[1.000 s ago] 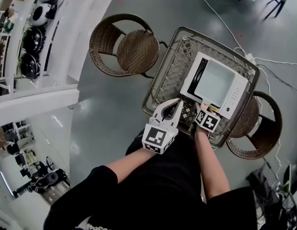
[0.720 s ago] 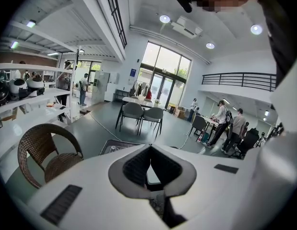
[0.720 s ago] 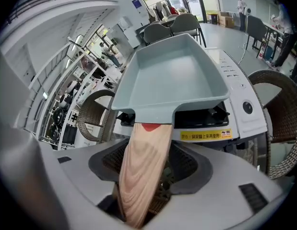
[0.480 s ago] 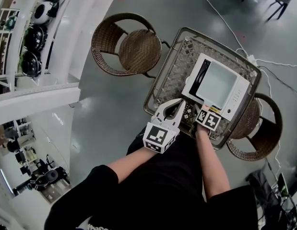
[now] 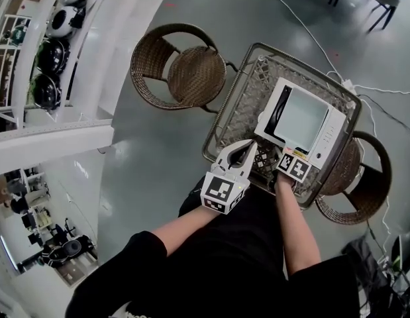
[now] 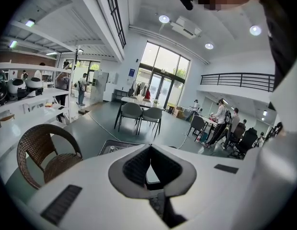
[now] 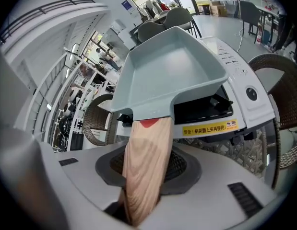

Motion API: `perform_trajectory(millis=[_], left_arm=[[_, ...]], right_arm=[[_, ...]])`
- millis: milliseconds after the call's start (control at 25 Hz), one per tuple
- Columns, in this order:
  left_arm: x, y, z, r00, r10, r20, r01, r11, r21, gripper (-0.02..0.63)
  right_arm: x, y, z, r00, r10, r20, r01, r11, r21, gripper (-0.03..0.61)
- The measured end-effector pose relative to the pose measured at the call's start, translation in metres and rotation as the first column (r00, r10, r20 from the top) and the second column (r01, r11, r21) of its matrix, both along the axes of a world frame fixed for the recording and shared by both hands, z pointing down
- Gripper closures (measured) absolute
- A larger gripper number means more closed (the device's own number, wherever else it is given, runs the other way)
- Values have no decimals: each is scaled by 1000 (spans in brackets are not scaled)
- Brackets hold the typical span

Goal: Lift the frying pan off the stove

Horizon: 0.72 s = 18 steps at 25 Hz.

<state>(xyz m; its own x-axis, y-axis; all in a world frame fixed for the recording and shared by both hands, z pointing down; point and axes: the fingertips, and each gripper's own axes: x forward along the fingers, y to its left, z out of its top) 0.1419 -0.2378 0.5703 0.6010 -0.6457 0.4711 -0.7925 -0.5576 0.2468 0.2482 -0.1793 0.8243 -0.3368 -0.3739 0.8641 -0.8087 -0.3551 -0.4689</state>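
Your right gripper (image 7: 149, 169), jaws just closing, clamps the handle (image 7: 146, 140); your left gripper (image 6: 149, 169) is shut, empty. A loose grip may let the pan (image 7: 170, 71) tip over the stove (image 7: 249, 95).

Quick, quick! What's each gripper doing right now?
Left gripper: closed, holding nothing.
Right gripper: jaws have just been closing, now gripping the wooden handle of the frying pan.

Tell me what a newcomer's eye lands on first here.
First comes the square grey frying pan on the white stove, on a wicker table between two wicker chairs. Next is the right gripper, whose jaws have just been closing and now grip the pan's wooden handle. The left gripper hangs empty beside it.
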Motion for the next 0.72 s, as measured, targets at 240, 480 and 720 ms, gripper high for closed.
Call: perform_trajectory(millis=[240, 480, 720], left_arm=[[-9, 11, -8, 1000, -2, 0, 2, 1000, 19, 603], [-16, 20, -14, 1000, -8, -9, 8, 999, 41, 603], [-18, 28, -21, 999, 11, -37, -9, 998, 57, 603]], right_arm=[[-3, 7, -3, 1000, 8, 1, -8, 1000, -2, 445], [-10, 12, -19, 1000, 10, 24, -11, 999, 46, 446], [-11, 6, -61, 1000, -7, -28, 11, 990, 144, 446]])
